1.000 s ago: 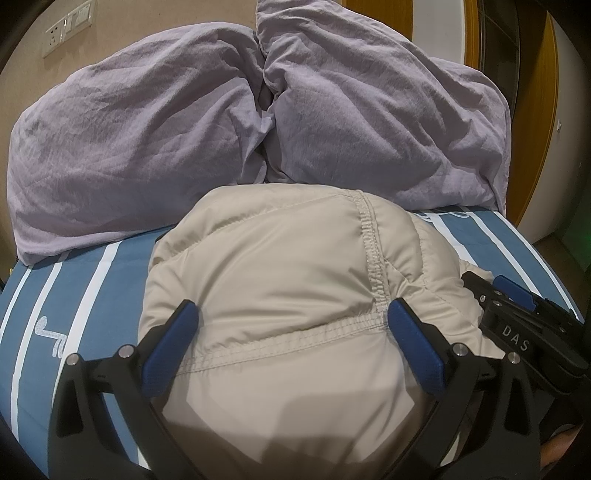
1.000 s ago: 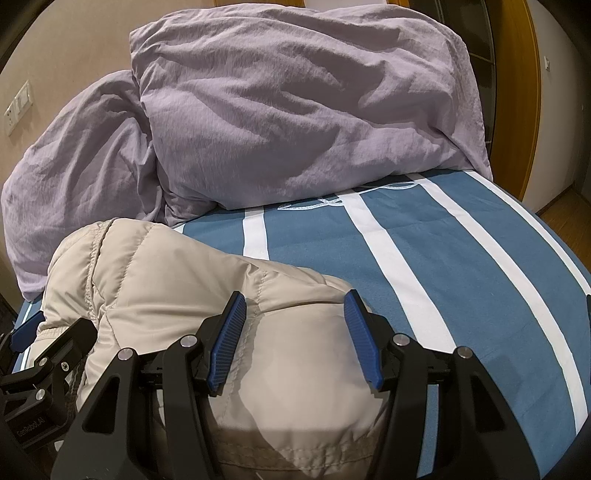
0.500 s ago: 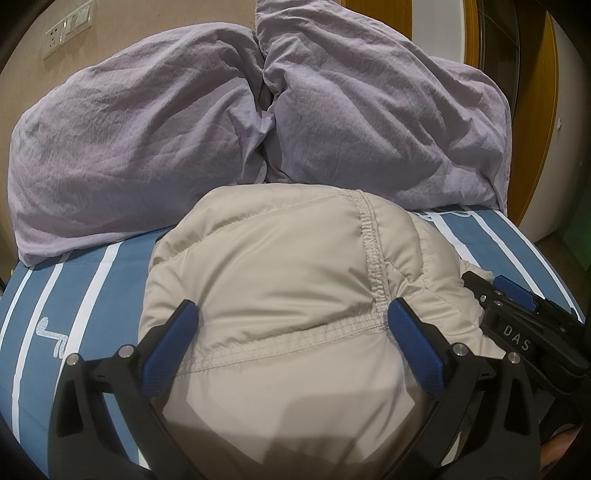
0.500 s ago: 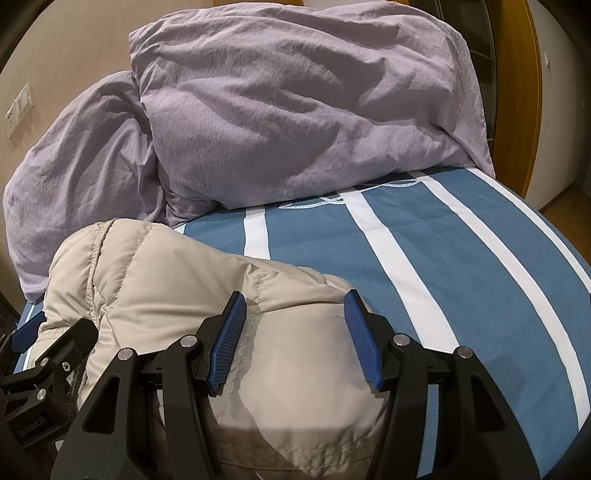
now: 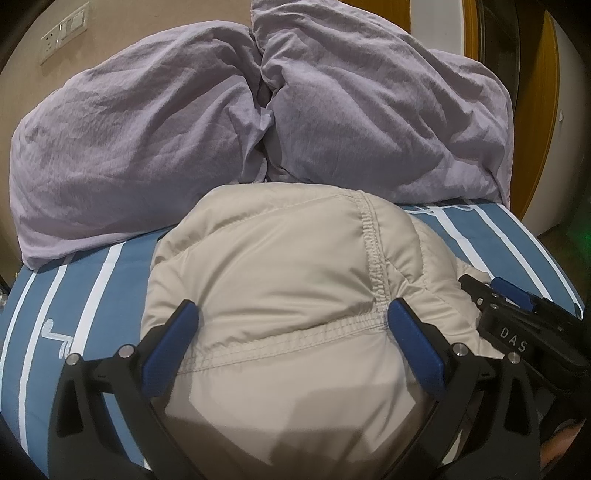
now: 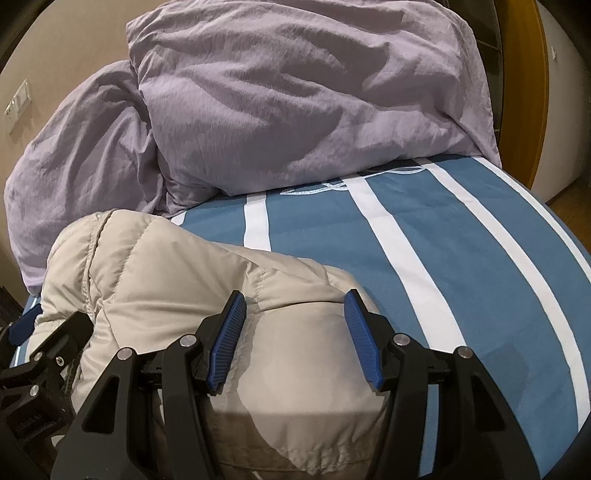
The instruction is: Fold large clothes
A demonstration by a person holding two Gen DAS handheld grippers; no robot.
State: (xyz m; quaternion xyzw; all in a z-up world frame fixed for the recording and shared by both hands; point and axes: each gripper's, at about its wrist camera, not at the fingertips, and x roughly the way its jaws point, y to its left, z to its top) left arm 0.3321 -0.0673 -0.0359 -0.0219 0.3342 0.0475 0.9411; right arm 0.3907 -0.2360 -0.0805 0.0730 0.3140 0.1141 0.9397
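A beige puffer jacket lies folded into a bundle on the blue, white-striped bed sheet. My left gripper is open, its blue pads wide apart over the near part of the jacket, holding nothing. The jacket also shows in the right wrist view. My right gripper is open over the jacket's right end, holding nothing. The right gripper's body shows at the right of the left wrist view. The left gripper's body shows at the left edge of the right wrist view.
Two lilac pillows lean against the wall behind the jacket. The striped sheet stretches to the right of the jacket. A wooden door frame stands past the bed's right edge. A wall switch plate sits upper left.
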